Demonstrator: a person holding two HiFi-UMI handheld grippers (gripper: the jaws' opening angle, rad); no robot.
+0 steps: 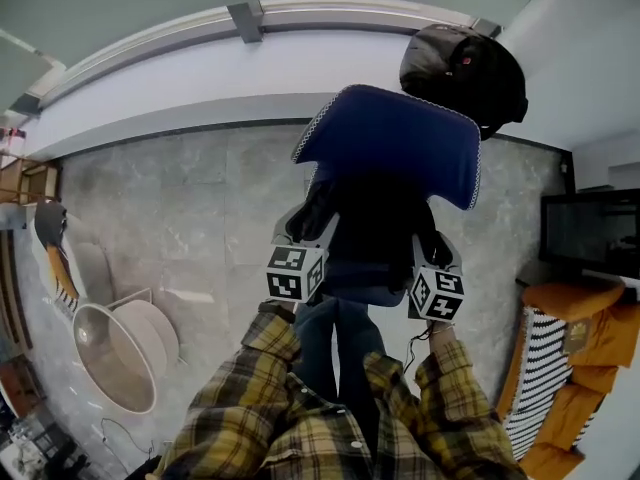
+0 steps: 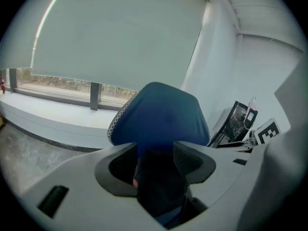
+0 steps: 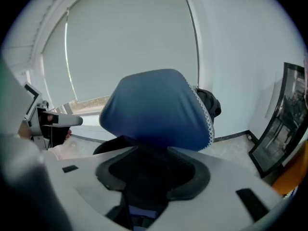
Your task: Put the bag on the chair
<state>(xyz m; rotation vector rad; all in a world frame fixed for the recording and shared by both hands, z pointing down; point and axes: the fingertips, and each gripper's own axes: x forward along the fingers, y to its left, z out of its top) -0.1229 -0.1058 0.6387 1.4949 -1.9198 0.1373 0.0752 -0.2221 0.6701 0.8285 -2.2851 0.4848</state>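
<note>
The chair's blue padded back [image 1: 390, 143] stands straight ahead of me. Below it, over the seat, sits the black bag [image 1: 375, 228]. My left gripper [image 1: 305, 230] is at the bag's left side and my right gripper [image 1: 432, 258] at its right side. In the left gripper view the dark bag [image 2: 161, 186] fills the narrow gap between the jaws of the left gripper [image 2: 155, 165], which is shut on it. In the right gripper view the right gripper [image 3: 151, 172] stands wide, with the bag [image 3: 144, 189] between its jaws; I see no pinch there. The blue back [image 3: 154, 109] rises just beyond.
A black rounded object [image 1: 465, 68] rests behind the chair by the white window ledge [image 1: 200, 78]. A white tub-shaped seat [image 1: 115, 353] stands at the left on the grey stone floor. At the right are a dark screen [image 1: 590, 233] and orange cushions [image 1: 585, 368].
</note>
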